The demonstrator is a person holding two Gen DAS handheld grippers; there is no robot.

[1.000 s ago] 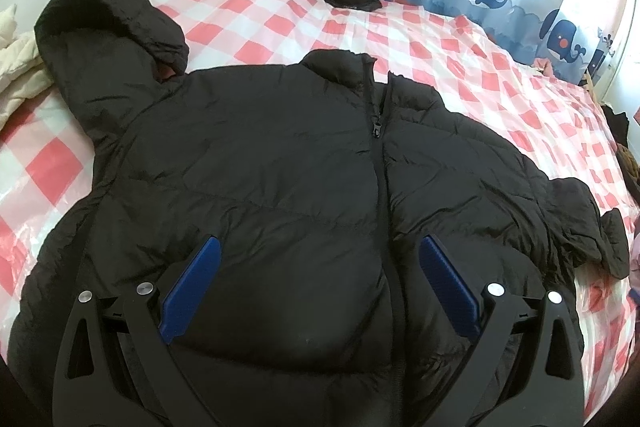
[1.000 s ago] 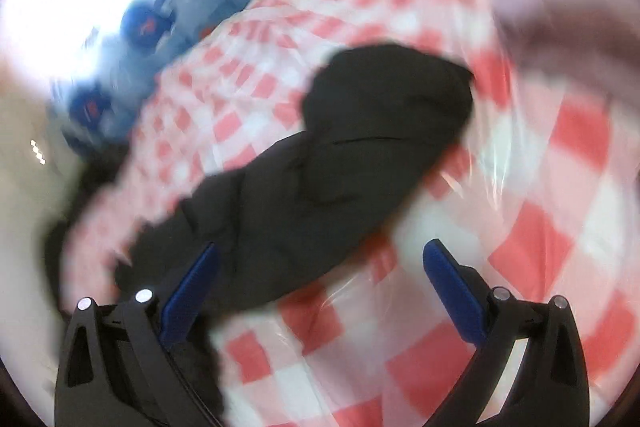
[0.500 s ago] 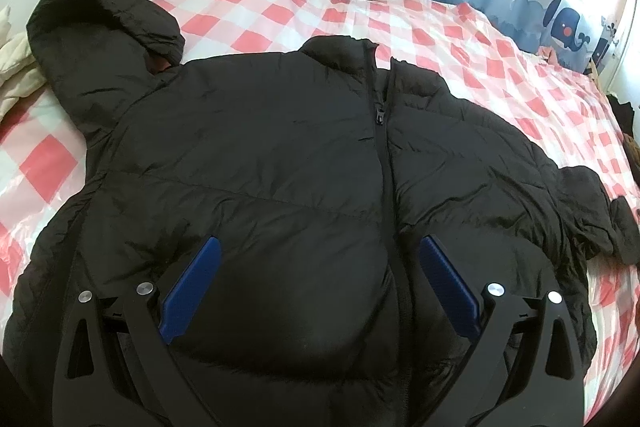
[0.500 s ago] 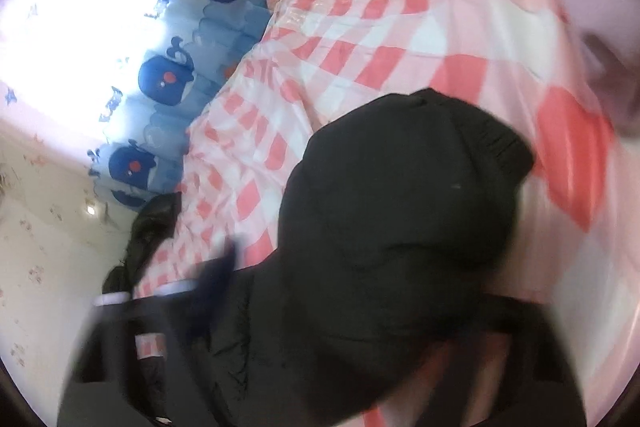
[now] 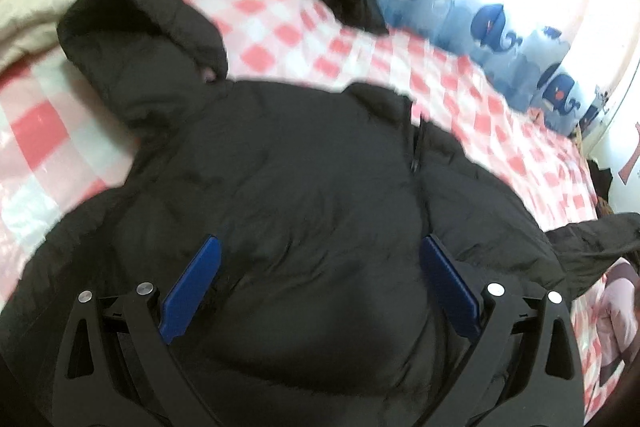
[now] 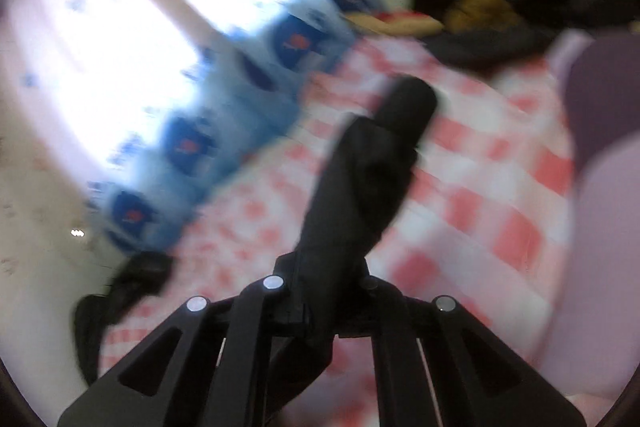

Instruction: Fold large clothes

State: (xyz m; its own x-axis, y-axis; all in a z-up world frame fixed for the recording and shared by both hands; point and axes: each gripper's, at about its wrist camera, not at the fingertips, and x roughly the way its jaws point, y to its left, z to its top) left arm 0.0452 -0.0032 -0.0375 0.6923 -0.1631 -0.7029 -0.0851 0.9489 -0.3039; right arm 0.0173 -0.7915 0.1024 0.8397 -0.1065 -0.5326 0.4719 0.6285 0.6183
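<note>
Two grippers: left gripper [image 5: 318, 283] jaws released over black jacket [image 5: 304, 195]; right gripper [image 6: 320, 291] jaws clenched on blurred sleeve [image 6: 360, 179], pads hidden.

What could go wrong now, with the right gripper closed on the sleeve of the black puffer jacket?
1. The right gripper pinches only the black puffer jacket's sleeve, so the slippery padding may slide out.
2. The left gripper is open above the jacket body; unpinned, the body may drag across the red-checked bed cover.
</note>
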